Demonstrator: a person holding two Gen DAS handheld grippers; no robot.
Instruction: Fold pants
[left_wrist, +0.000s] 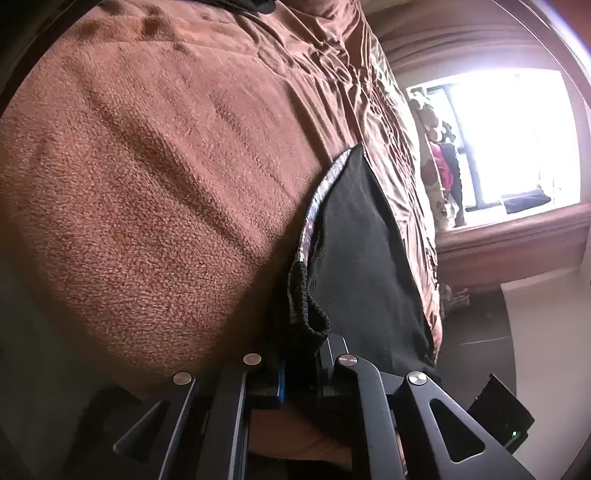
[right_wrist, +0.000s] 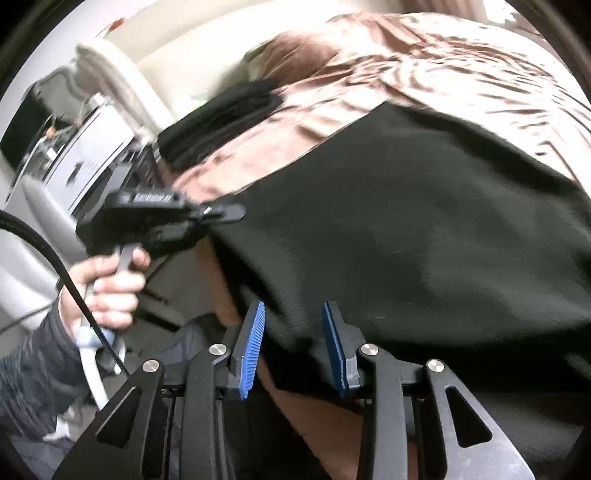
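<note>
Black pants (left_wrist: 362, 258) with a silvery-lined waistband (left_wrist: 310, 221) lie on a brown fleece blanket (left_wrist: 147, 184). My left gripper (left_wrist: 301, 354) is shut on the black fabric near the waistband's end. In the right wrist view the pants (right_wrist: 406, 229) spread wide over a shiny brown bedspread (right_wrist: 443, 66). My right gripper (right_wrist: 293, 332) has its blue pads (right_wrist: 255, 343) pressed on a thick bunch of the pants' near edge. To the left, a hand (right_wrist: 110, 284) holds the left gripper (right_wrist: 225, 214), which pinches another part of the same edge. That edge hangs lifted between both grippers.
A bright window (left_wrist: 509, 140) and a wooden ledge (left_wrist: 517, 236) stand past the bed's right side. A second dark cloth (right_wrist: 221, 110) lies further up the bedspread. Blurred white and silver furniture (right_wrist: 74, 147) stands left of the bed. A black cable (right_wrist: 55, 258) runs by the hand.
</note>
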